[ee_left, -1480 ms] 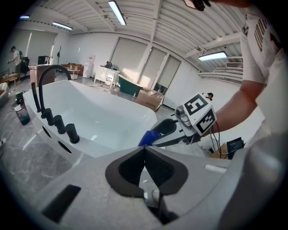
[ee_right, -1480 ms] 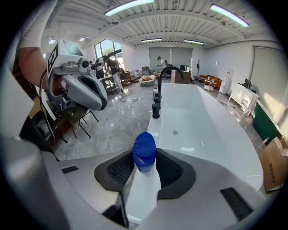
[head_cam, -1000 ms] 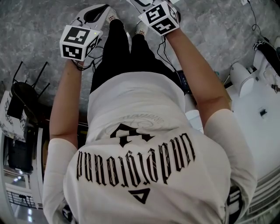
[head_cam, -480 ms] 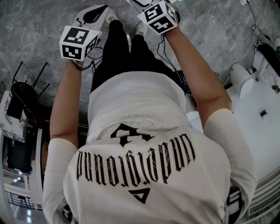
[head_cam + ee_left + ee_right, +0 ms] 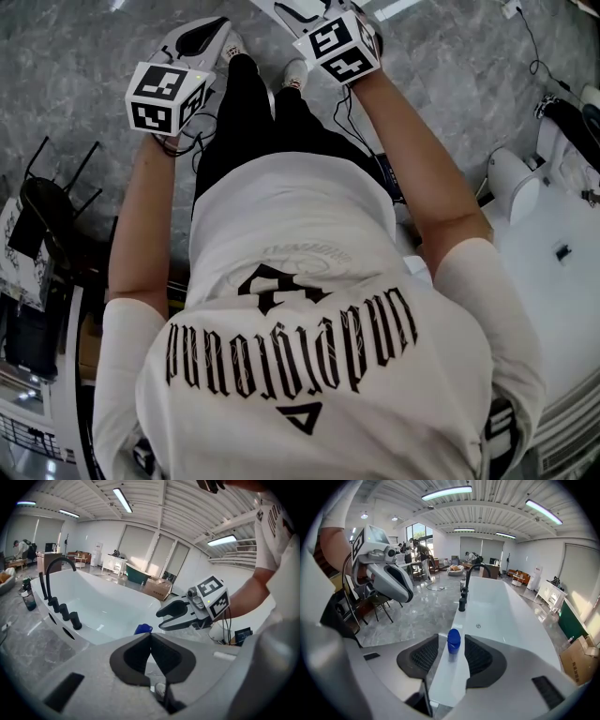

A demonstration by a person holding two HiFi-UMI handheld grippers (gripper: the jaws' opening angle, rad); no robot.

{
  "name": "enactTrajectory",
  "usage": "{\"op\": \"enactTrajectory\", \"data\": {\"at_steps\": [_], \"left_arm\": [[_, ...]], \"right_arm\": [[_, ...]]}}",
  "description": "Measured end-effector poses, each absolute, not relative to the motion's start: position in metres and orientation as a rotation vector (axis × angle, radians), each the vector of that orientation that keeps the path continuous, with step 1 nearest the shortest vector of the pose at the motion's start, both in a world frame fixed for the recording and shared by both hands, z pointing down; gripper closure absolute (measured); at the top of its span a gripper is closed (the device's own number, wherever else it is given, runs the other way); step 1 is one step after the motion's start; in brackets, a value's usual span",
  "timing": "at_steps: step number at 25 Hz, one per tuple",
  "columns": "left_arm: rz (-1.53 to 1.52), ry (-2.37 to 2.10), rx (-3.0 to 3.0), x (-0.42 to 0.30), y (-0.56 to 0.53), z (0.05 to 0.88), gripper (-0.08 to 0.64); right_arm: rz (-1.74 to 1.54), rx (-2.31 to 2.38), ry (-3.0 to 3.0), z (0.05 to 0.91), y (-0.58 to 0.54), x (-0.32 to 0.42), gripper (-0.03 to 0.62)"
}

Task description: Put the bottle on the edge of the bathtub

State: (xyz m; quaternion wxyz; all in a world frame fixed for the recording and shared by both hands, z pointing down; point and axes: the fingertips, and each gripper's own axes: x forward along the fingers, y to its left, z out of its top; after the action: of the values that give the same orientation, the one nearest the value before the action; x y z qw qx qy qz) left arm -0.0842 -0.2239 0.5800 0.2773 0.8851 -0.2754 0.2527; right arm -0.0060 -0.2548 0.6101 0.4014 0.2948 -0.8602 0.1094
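Note:
A small clear bottle with a blue cap (image 5: pixel 453 644) stands upright on the flat white rim (image 5: pixel 449 686) of the bathtub. It is between the jaws of my right gripper (image 5: pixel 451 642), which stand open with a gap on each side of the cap. In the left gripper view the blue cap (image 5: pixel 143 629) peeks over my left gripper (image 5: pixel 150 637), whose pads meet, shut on nothing. There the right gripper (image 5: pixel 161 619) hovers over the tub's edge with its fingers spread. In the head view only the marker cubes (image 5: pixel 164 96) show over the person's back.
A black arched faucet (image 5: pixel 474 571) and black knobs (image 5: pixel 462 603) stand on the tub rim farther along. A dark bottle (image 5: pixel 28 599) sits on the grey counter beside the tub. Chairs (image 5: pixel 379 604) stand on the marble floor to the left. Cardboard boxes (image 5: pixel 157 588) lie beyond the tub.
In the head view both marker cubes have shifted slightly toward the top of the picture. Nothing else visibly differs.

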Motion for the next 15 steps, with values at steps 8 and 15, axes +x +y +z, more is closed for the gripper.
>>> {"op": "enactTrajectory", "data": {"at_steps": [8, 15], "left_arm": [[0.599, -0.848, 2.457, -0.065, -0.195, 0.516, 0.545], [0.486, -0.959, 2.556, -0.047, -0.173, 0.441, 0.545]], "right_arm": [[0.168, 0.787, -2.302, 0.519, -0.227, 0.010, 0.431], [0.078, 0.845, -2.424, 0.428, -0.196, 0.033, 0.447]]}}
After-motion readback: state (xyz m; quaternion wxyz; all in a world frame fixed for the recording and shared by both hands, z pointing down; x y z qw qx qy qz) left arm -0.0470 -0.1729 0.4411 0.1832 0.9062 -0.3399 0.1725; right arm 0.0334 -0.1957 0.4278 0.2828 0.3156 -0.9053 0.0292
